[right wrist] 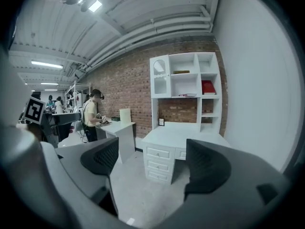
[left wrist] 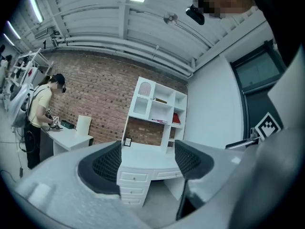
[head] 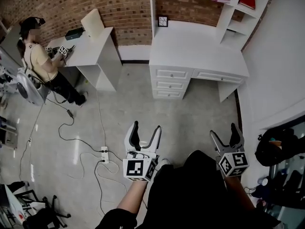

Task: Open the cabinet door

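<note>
The cabinet door [right wrist: 160,78], a glazed white panel with an arched top, sits in the upper left compartment of the hutch [right wrist: 198,75] on the white desk [head: 200,46], well apart from you across open floor. Your left gripper [head: 146,128] and right gripper [head: 223,131] both have their jaws spread wide with nothing between them. To do this well, you will likely need to walk close and raise one gripper to the door's free edge or knob. Close on it, then pull along the hinge's arc rather than straight back. The knob and hinge side are too small to make out. The head view cuts off the hutch's top, so the door barely shows there.
</note>
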The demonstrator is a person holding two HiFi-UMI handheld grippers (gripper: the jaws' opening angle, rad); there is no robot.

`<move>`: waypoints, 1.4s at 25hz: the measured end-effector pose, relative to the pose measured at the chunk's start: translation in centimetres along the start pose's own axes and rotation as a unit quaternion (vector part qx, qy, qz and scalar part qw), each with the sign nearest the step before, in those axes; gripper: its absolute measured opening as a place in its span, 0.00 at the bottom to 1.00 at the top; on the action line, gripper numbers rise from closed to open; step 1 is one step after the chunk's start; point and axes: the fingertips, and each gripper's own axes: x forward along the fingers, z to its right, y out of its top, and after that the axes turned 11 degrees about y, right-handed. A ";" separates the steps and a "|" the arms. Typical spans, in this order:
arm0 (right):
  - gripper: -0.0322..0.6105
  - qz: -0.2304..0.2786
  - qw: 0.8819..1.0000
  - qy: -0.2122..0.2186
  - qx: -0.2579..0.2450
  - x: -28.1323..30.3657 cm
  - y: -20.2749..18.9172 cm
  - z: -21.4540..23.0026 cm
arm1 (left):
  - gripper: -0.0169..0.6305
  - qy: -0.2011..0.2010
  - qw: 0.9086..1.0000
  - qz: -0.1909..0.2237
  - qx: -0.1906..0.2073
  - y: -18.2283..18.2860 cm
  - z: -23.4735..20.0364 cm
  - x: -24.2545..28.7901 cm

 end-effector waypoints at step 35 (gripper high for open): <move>0.71 0.020 0.998 0.053 0.007 26.5 9.4 23.6 | 0.54 0.018 0.999 -0.031 0.028 1.9 6.5 34.5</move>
